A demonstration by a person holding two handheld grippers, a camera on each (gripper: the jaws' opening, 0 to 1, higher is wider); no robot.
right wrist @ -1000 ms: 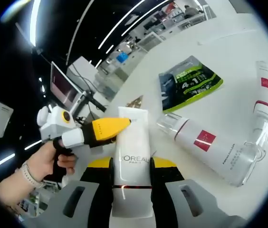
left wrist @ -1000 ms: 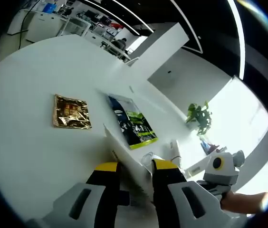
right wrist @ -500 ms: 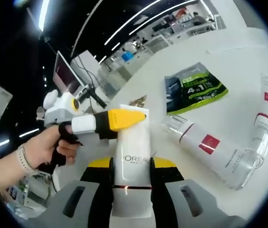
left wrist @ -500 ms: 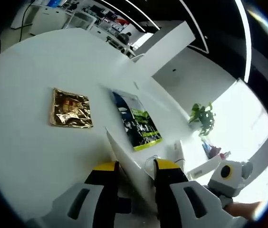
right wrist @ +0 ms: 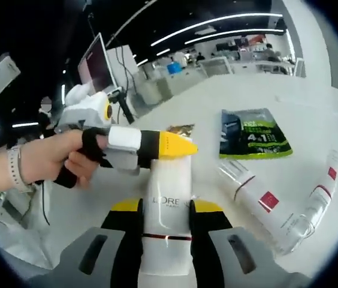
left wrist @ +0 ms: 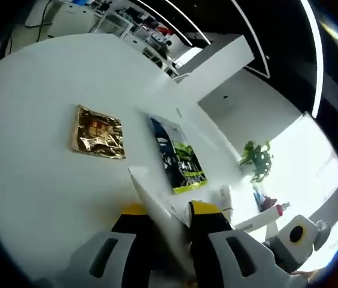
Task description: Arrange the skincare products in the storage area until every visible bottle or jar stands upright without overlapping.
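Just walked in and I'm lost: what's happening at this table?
A person is handling a white tube with two hand-held tools. The right tool is shut on the tube's lower part, and the left tool clamps its flat upper end, seen edge-on in the left gripper view. On the white table lie two clear bottles with red labels, still on their sides, plus a green and black pouch and a gold packet.
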